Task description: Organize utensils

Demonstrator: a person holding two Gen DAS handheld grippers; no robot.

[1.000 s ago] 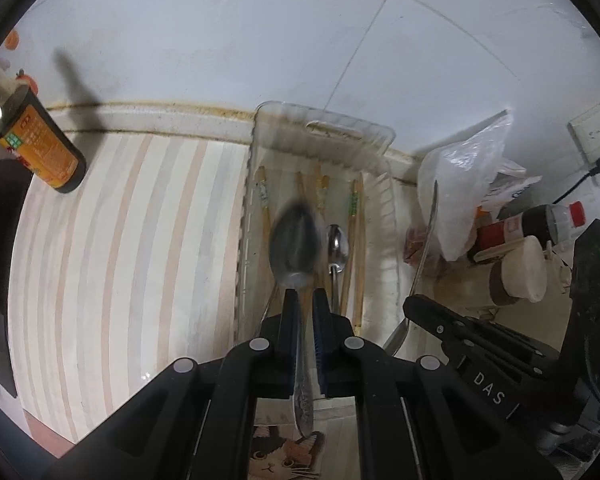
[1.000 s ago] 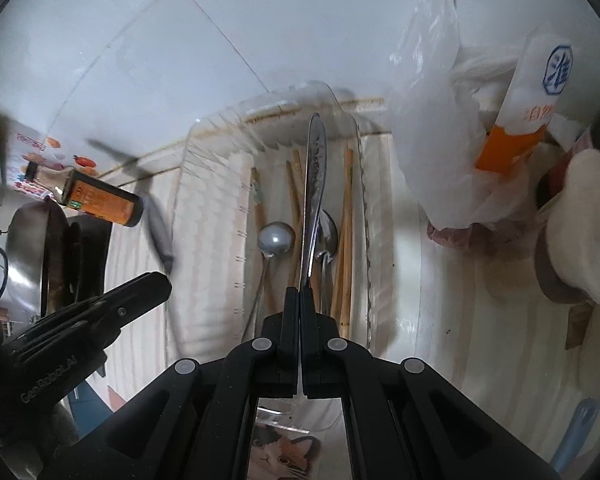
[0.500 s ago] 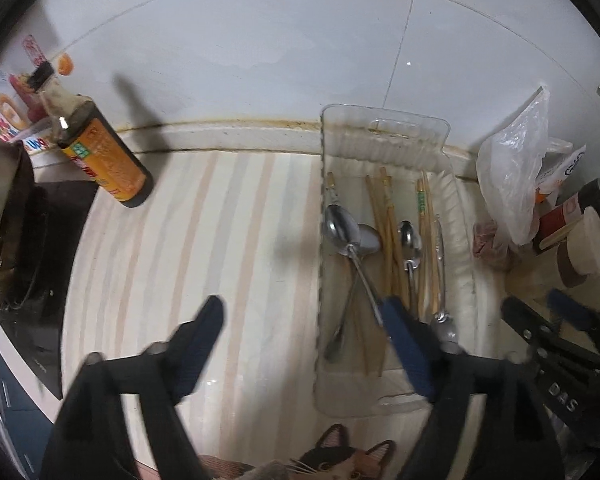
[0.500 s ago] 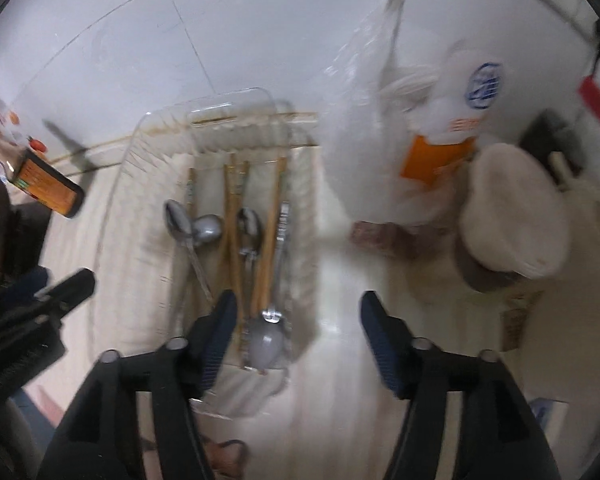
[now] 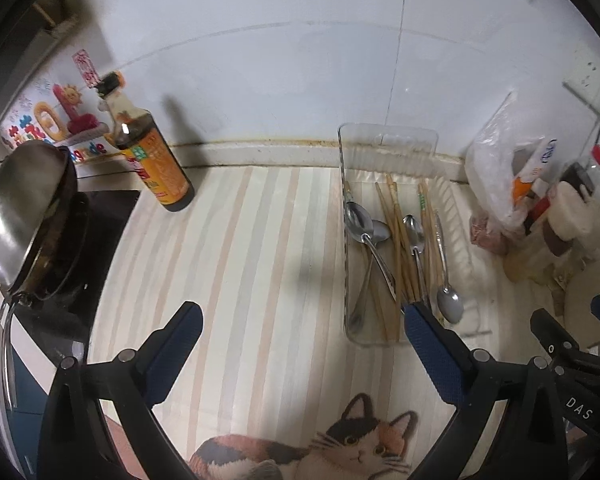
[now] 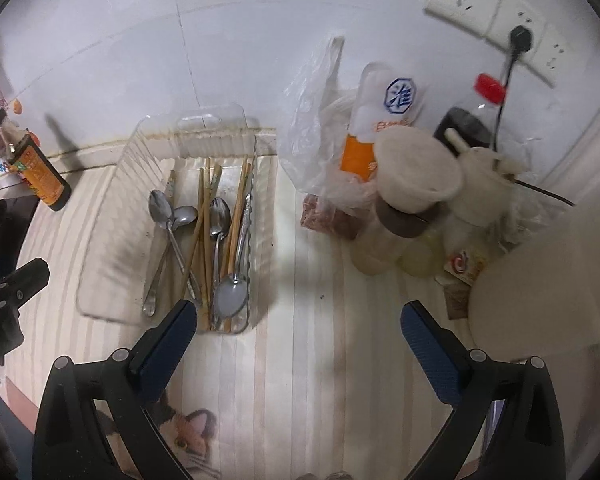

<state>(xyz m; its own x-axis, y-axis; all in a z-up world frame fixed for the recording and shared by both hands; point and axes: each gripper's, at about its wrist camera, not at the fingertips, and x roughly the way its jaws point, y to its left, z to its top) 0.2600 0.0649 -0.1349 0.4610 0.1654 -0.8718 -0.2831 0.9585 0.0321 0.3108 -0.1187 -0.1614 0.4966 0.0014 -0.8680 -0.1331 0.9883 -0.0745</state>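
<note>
A clear plastic tray [image 5: 388, 136] [image 6: 204, 120] lies on the striped counter against the wall. It holds several metal spoons [image 5: 360, 220] [image 6: 230, 300] and wooden chopsticks [image 5: 396, 232] [image 6: 206, 216], lying lengthwise. My left gripper [image 5: 300, 312] hangs above the counter to the left of the tray, its jaws opening wide with nothing between them. My right gripper [image 6: 299, 308] hangs just right of the tray's near end, its jaws also opening and empty. Neither gripper touches the tray or a utensil.
A soy sauce bottle [image 5: 156, 164] stands at the back left, next to a steel pan [image 5: 24, 216] on a dark stove. Right of the tray are a plastic bag [image 5: 504, 168], jars [image 6: 416, 184] and a wall socket [image 6: 496, 12]. A cat-print mat [image 5: 340, 440] covers the near edge.
Both grippers were shut on a spoon over the tray. Both have let go and opened wide; the spoons now lie in the tray. Both grippers have drawn back and up.
</note>
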